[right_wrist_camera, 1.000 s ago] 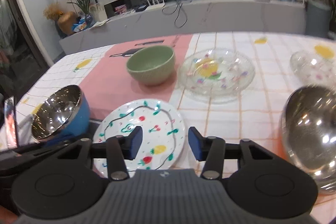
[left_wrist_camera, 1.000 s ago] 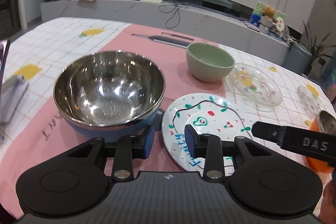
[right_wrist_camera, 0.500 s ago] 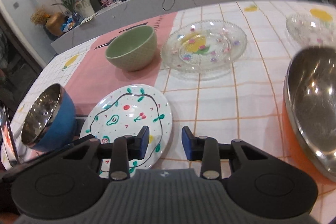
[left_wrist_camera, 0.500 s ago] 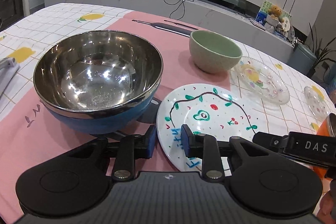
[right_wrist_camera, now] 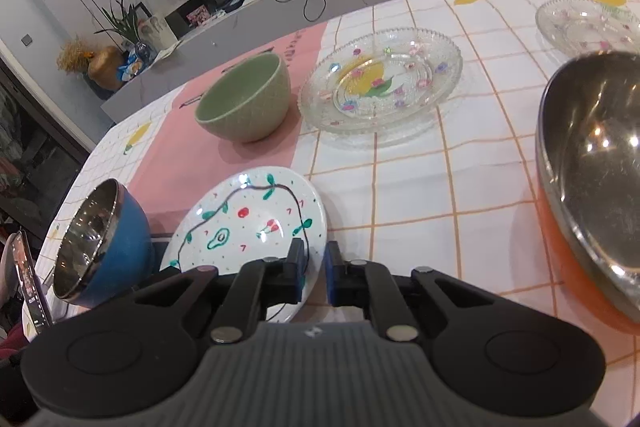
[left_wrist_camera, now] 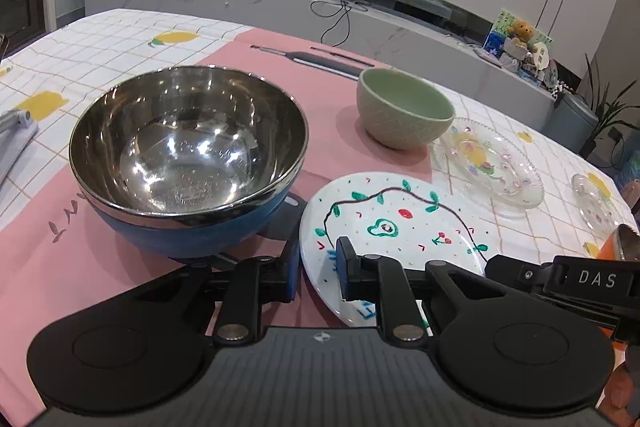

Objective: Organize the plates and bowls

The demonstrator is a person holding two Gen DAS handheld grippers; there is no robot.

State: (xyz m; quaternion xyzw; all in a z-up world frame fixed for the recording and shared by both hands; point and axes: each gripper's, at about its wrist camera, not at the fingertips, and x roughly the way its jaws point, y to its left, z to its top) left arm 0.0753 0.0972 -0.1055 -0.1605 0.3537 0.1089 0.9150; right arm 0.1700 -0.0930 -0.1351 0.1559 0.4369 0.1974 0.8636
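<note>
Both grippers have just been closing on the painted white plate [left_wrist_camera: 400, 219], my landmark, and the right one has dropped lower toward it. My left gripper [left_wrist_camera: 318, 271] now clamps the plate's near left rim between its blue pads; my right gripper [right_wrist_camera: 314, 273] pinches the near right rim.

I count one painted plate, lying on the tablecloth [right_wrist_camera: 400, 195], three bowls and two glass dishes. Left of the plate, just beside it, sits the blue steel-lined bowl [left_wrist_camera: 188, 163]. Behind the plate stands the green ceramic bowl [right_wrist_camera: 244, 99]. Behind and to its right is the larger glass dish [right_wrist_camera: 380, 83], with the smaller glass dish [right_wrist_camera: 584, 23] farther right. Right of the plate sits an orange steel-lined bowl [right_wrist_camera: 592, 163].

Readable writing: "DAS" on the right gripper's finger in the left view. The blue lettering on the plate's rim is half hidden; I cannot read it.
</note>
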